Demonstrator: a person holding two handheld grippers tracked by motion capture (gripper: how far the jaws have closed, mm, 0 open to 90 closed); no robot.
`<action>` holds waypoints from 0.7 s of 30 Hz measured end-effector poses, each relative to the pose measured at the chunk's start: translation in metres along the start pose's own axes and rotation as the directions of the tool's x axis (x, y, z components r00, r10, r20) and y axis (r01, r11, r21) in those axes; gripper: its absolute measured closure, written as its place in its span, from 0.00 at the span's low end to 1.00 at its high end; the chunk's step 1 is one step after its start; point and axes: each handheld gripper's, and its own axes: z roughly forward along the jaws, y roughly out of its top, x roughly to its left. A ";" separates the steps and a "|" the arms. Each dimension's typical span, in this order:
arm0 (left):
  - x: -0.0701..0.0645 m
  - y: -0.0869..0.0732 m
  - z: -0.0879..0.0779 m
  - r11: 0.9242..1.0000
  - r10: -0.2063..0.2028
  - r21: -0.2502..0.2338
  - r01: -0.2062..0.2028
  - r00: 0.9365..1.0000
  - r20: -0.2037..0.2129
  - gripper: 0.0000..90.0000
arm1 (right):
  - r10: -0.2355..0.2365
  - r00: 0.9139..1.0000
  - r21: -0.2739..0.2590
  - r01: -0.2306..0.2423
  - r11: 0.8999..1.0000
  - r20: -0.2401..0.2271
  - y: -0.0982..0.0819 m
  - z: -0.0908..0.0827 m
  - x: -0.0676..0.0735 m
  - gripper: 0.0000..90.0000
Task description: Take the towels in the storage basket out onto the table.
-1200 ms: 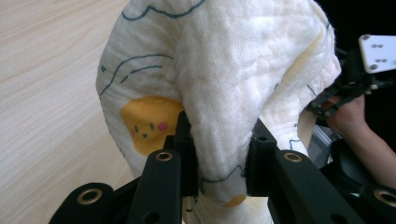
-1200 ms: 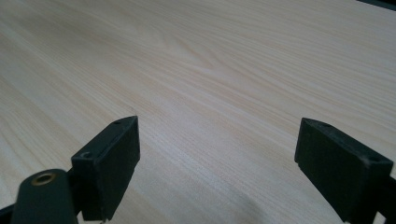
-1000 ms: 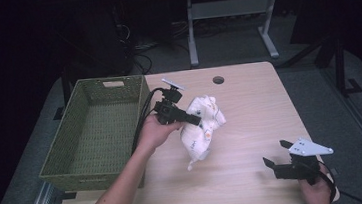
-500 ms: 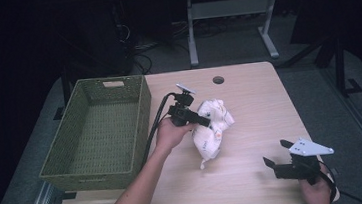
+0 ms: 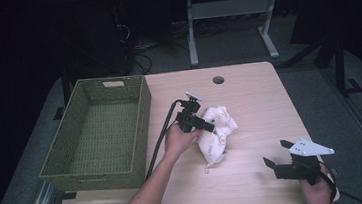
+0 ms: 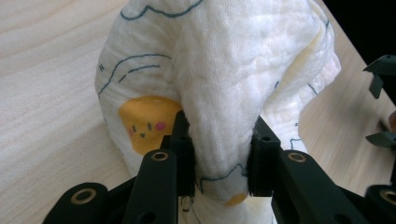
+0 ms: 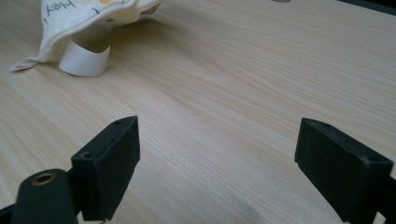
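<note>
On a pale wooden table (image 5: pixel 248 90), the person's left hand (image 5: pixel 178 138) holds the left gripper (image 5: pixel 205 125) over a crumpled white cloth (image 5: pixel 216 128). The cloth is printed with thin blue outlines and small yellow cartoon faces, and it lies near the middle of the table, just to the right of a green woven basket (image 5: pixel 96 130) that stands on the table's left part. In the left gripper view the two black jaws stand on either side of a thick fold of the cloth (image 6: pixel 219 84), and both pads (image 6: pixel 184 149) press into the fabric, so the gripper is clamped on that fold. The jaws have just been easing apart a little, with the fold between them. The rest of the cloth bulges up and away from the jaws and its lower end rests on the wood. A black cable (image 5: pixel 159 134) trails from this gripper along the forearm, beside the basket's right wall.

The right hand (image 5: pixel 316 192) holds the right gripper (image 5: pixel 276 162) near the table's front right corner, well apart from the cloth. Its jaws stand wide apart with bare wood between them and nothing held. The right gripper view shows a hanging corner of the cloth (image 7: pixel 70 23) farther off, with printed lettering on it and a small white label (image 7: pixel 84 58) curling under its edge onto the table.
</note>
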 end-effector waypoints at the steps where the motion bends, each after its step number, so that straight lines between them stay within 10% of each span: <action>1: 0.000 -0.001 0.001 1.000 -0.002 -0.012 0.002 1.000 -0.009 0.76 | -0.002 1.000 -0.001 0.002 1.000 0.000 0.000 0.000 0.000 0.15; 21: 0.003 -0.005 0.006 0.996 -0.029 -0.081 0.025 0.998 -0.048 0.67 | 0.007 1.000 -0.006 -0.007 1.000 0.006 0.000 -0.003 0.000 0.15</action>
